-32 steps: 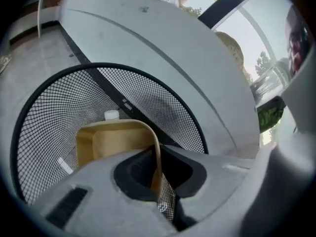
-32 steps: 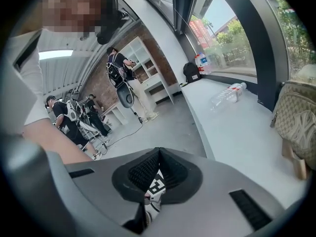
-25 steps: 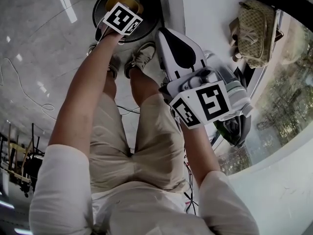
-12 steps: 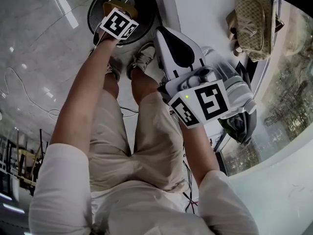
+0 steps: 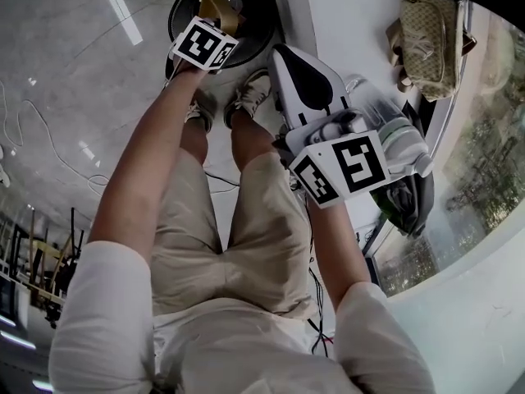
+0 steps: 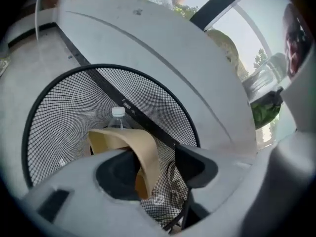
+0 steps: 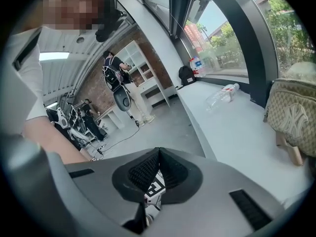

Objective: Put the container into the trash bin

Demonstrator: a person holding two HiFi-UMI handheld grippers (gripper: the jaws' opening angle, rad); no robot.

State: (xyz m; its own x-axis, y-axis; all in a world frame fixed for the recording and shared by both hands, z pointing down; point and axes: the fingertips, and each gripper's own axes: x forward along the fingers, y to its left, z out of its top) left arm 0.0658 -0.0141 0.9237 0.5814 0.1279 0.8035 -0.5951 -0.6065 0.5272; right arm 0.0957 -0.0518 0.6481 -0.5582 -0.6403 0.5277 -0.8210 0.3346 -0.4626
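The black mesh trash bin (image 6: 64, 112) stands on the floor by a white ledge, and it also shows at the top of the head view (image 5: 261, 25). My left gripper (image 6: 157, 168) hangs over its mouth with its jaws opening. The tan paper container (image 6: 136, 147) is between them; it leans on the left pad, with a gap to the right pad. In the head view the container (image 5: 215, 6) pokes out past the left gripper's marker cube (image 5: 204, 44). My right gripper (image 7: 157, 154) is held up at the person's right side, shut with nothing in it.
A clear water bottle (image 6: 117, 117) lies inside the bin. A beige bag (image 5: 431, 39) and another clear bottle (image 7: 222, 95) rest on the white ledge (image 7: 232, 127). The person's shoes (image 5: 246, 97) stand just before the bin. Other people and equipment are at the far end of the room.
The left gripper's jaws have opened off the container and the gripper has lifted a little over the bin. The right gripper has stayed where it was.
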